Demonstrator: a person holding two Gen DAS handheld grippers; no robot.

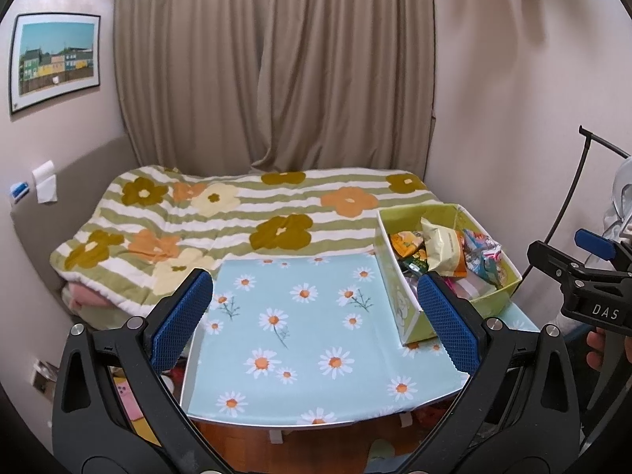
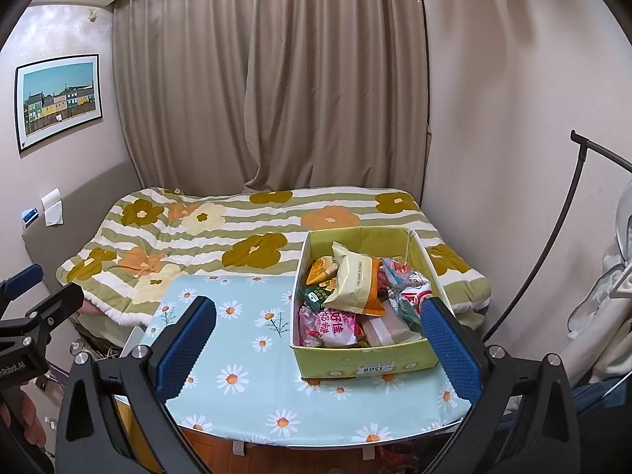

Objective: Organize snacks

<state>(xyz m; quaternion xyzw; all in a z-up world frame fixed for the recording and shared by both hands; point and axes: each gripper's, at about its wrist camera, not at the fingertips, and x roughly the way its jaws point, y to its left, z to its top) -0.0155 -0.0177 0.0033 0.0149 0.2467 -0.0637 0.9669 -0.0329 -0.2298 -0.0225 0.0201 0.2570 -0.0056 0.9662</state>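
Note:
A yellow-green cardboard box (image 2: 363,361) stands on the right side of the daisy-print table (image 2: 245,379) and holds several snack packs. On top lies a pale yellow pack (image 2: 355,282), with a pink pack (image 2: 335,326), an orange pack (image 2: 319,269) and a dark green pack (image 2: 316,296) around it. My right gripper (image 2: 319,303) is open and empty just in front of the box. My left gripper (image 1: 315,278) is open and empty above the bare left part of the table (image 1: 300,339). The box (image 1: 399,300) sits to its right.
Behind the table lies a bed under a striped floral quilt (image 1: 237,221), with beige curtains (image 1: 272,71) beyond. A black curved stand (image 2: 553,237) rises by the right wall. Clutter sits on the floor left of the table (image 1: 130,403).

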